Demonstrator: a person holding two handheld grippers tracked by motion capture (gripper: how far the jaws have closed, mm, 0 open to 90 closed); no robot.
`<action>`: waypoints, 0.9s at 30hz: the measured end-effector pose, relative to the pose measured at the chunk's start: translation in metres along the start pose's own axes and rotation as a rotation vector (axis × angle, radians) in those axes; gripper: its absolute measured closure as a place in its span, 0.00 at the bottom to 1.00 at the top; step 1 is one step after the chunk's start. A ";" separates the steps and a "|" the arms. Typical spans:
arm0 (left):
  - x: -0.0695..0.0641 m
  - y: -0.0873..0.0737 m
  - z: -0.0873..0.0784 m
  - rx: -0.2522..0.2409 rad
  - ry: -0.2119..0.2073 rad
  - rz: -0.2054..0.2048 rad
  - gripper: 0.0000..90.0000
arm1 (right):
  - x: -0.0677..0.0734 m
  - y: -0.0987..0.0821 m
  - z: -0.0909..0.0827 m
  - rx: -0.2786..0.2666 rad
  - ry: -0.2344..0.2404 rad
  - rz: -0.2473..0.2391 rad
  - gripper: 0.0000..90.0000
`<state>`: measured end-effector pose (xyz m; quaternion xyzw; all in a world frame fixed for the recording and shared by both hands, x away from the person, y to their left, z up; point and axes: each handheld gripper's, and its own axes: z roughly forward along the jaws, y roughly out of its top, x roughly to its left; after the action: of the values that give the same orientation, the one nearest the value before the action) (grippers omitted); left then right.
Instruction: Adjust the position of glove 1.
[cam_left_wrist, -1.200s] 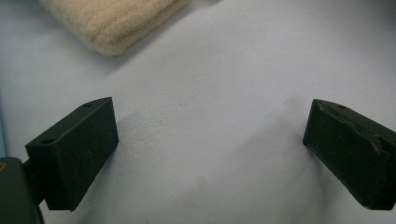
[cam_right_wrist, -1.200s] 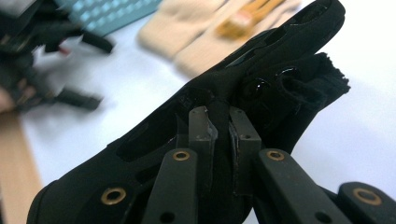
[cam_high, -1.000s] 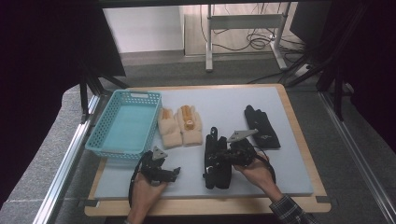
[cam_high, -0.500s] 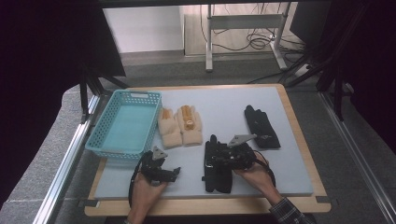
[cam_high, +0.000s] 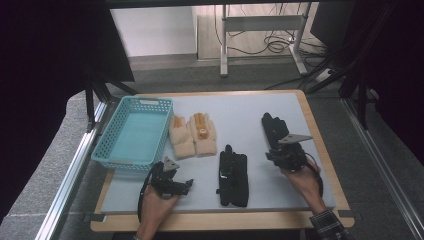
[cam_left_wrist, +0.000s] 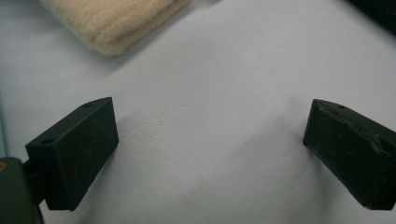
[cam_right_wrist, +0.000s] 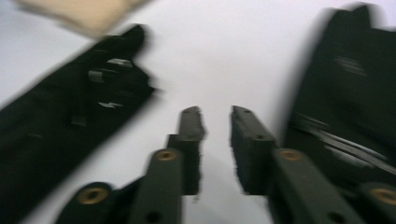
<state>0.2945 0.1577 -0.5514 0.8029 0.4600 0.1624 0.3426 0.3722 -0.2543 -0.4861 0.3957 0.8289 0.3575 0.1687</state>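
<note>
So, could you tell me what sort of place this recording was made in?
Probably a lab or workshop test bench: a wood-edged table with a grey mat, dark curtains at both sides, and loose cables on the floor beneath a metal stand beyond it.

Left gripper (cam_high: 186, 184) sits low with fingers (cam_left_wrist: 74, 151) spread wide, while the right gripper (cam_high: 281, 153) has just been closing, fingers (cam_right_wrist: 191, 123) nearly together, empty.

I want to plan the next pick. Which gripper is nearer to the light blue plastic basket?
Left. The left gripper is just below the front rim of the light blue plastic basket, while the right gripper is far across the mat, beside the black glove.
</note>
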 end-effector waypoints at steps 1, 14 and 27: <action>0.000 0.000 0.000 0.000 0.000 0.000 0.04 | -0.009 -0.002 -0.003 0.002 -0.022 0.011 0.90; 0.000 0.000 0.000 -0.001 0.000 -0.001 0.04 | -0.094 -0.036 -0.008 0.034 -0.195 0.191 0.98; 0.000 0.000 0.000 -0.001 0.000 -0.001 0.04 | -0.073 -0.042 0.002 0.008 -0.097 0.144 0.95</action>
<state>0.2945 0.1576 -0.5515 0.8026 0.4602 0.1624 0.3431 0.3970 -0.3278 -0.5184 0.4719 0.7905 0.3460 0.1808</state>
